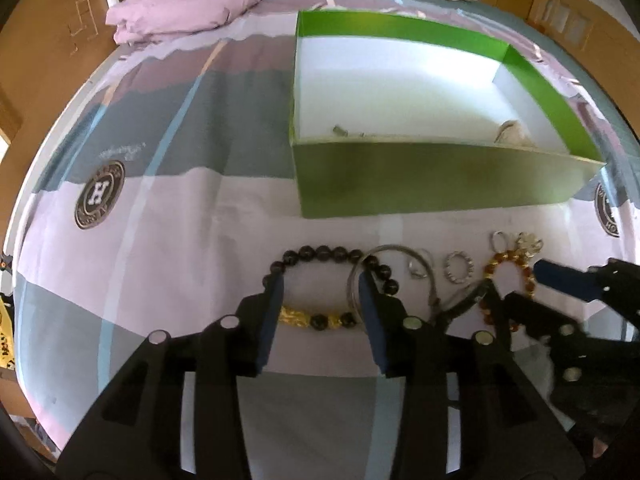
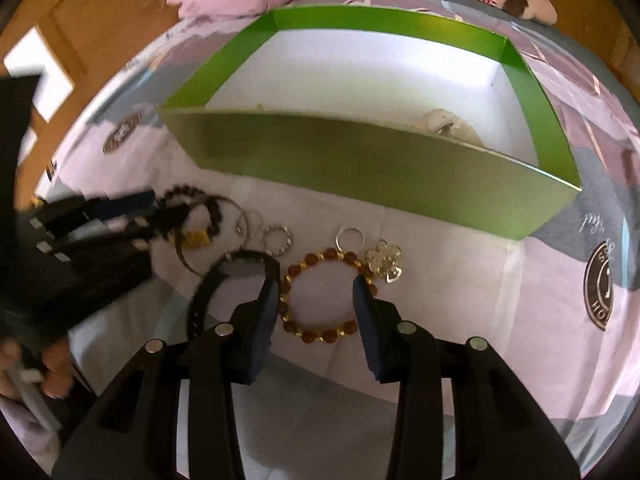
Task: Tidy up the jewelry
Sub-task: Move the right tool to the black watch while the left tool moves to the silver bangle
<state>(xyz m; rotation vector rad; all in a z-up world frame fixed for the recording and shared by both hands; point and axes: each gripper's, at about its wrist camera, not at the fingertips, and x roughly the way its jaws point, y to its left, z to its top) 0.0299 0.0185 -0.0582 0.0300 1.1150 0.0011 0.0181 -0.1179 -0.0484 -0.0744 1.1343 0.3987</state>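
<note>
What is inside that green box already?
The green box holds a pale, shell-like piece near its right front corner and small bits on the left. Its front wall hides their lower parts.

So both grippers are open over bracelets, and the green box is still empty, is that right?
Not quite. The green box is not empty: the right wrist view shows a pale item inside. Both the left gripper and right gripper are open over bracelets.

Black fingers (image 1: pixel 276 300), blue pads (image 2: pixel 362 312)
</note>
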